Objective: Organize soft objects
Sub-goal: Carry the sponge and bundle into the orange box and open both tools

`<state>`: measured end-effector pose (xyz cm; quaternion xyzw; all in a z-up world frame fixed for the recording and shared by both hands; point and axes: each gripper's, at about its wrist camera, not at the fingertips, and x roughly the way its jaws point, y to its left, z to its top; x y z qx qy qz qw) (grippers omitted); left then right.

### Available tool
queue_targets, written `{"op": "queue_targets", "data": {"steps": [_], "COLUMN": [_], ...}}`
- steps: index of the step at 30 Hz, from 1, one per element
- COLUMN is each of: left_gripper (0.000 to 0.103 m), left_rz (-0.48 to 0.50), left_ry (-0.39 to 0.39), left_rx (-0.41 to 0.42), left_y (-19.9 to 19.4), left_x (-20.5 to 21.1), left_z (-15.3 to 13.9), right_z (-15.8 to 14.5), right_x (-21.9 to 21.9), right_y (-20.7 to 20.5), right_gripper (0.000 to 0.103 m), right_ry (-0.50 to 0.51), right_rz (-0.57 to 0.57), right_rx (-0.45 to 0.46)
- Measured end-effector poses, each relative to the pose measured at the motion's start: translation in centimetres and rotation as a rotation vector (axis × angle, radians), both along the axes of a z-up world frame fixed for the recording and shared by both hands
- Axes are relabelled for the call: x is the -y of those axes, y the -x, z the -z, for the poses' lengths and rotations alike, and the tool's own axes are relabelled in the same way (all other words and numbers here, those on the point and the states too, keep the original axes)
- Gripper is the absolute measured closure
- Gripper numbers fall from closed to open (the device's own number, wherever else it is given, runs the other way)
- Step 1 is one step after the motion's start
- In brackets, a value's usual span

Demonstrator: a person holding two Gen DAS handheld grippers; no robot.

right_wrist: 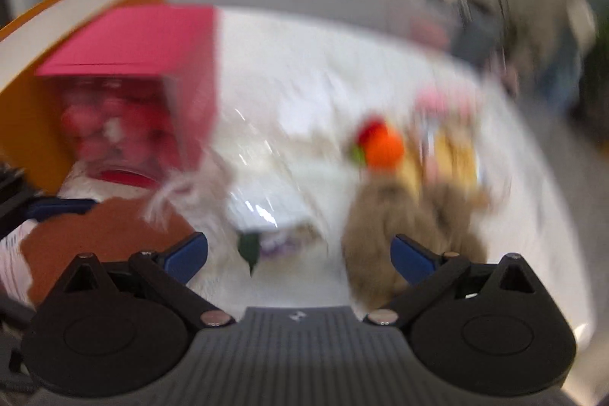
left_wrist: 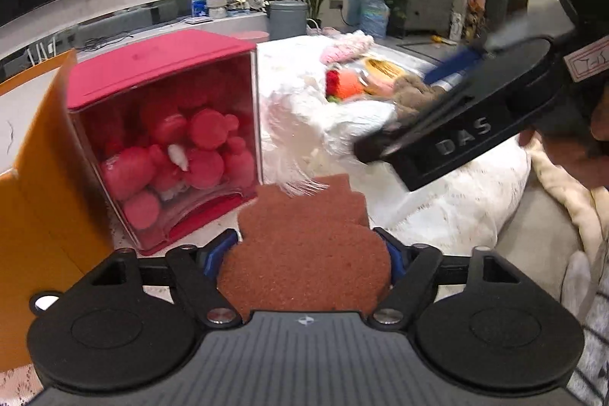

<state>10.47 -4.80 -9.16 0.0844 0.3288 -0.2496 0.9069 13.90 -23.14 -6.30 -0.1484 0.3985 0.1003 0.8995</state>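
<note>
**Brown pad in the left gripper, right gripper empty over the toys**

Left wrist view: the left gripper has its blue fingers spread wide, one on each side of a flat reddish-brown pad with a lobed outline. The pad fills the whole gap and both fingers touch its edges, so it is grasped. Just beyond it on the left stands a pink box with a clear front, packed with pink plush toys. An orange panel stands against the box's left side. A white fluffy cloth covers the surface to the right. On it lie a red-and-orange toy and a brown furry toy, with a pink knitted piece farther back. The right gripper reaches in from the upper right, blurred, its tip near the brown toy. Whether it touches is unclear.

Right wrist view: heavily blurred. The right gripper is released, its blue fingers apart with only the white cloth between them. The brown toy lies just behind the right finger. The orange toy sits beyond it. The box and the pad show at left.
</note>
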Motion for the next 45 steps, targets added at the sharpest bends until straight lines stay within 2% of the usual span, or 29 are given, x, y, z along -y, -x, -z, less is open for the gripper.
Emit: {"op": "queue_targets", "data": {"steps": [2,4,7,9,11,13,15,18,24,27,32,35,41,45], "left_gripper": [0.018,0.019,0.019,0.019,0.019,0.019,0.019,0.019,0.019,0.019,0.019,0.019,0.019,0.019], "left_rz": [0.004,0.002,-0.021,-0.011,0.004,0.015,0.033,0.057,0.069,0.057,0.032,-0.006,-0.139,-0.272], "left_ry": [-0.009,-0.012,0.001,0.007,0.007,0.005,0.004,0.010,0.044,0.077,0.174,0.235,0.337,0.322], "left_rx": [0.010,0.010,0.002,-0.012,-0.004,0.023,0.041,0.062,0.103,0.127,0.177,0.218,0.330,0.401], "left_y": [0.4,0.5,1.2,1.6,2.1,2.7,3.0,3.5,4.0,4.0,4.3,4.4,4.6,4.5], "left_x": [0.0,0.0,-0.3,-0.5,-0.7,-0.7,-0.5,-0.5,-0.6,-1.0,-2.3,-3.4,-7.1,-9.3], "left_z": [0.1,0.0,-0.4,-0.8,-1.2,-1.6,-1.8,-2.1,-3.2,-4.4,-6.8,-8.5,-12.1,-13.7], "right_z": [0.2,1.2,2.4,3.1,3.8,3.7,3.1,2.0,-0.2,-1.0,-3.2,-3.7,-3.8,-4.0], "right_x": [-1.0,-2.0,-2.5,-2.2,-2.2,-1.7,-0.8,0.4,1.9,2.5,2.7,3.1,3.1,2.6], "right_y": [0.2,-0.9,-2.4,-3.1,-3.7,-3.8,-3.6,-3.2,-1.7,-1.2,0.2,0.3,0.6,0.9], "right_gripper": [0.003,0.003,0.003,0.011,0.036,0.046,0.050,0.052,0.051,0.051,0.051,0.051,0.051,0.051], "right_ry": [0.054,0.112,0.121,0.093,0.066,0.051,-0.011,-0.085,-0.105,-0.118,-0.159,-0.200,-0.198,-0.190], "right_rz": [-0.076,-0.107,-0.088,-0.071,-0.064,-0.027,0.000,0.041,0.106,0.128,0.153,0.192,0.203,0.192], "right_rx": [0.065,0.048,0.031,0.010,-0.027,-0.039,-0.053,-0.040,0.034,0.061,0.153,0.169,0.182,0.201]}}
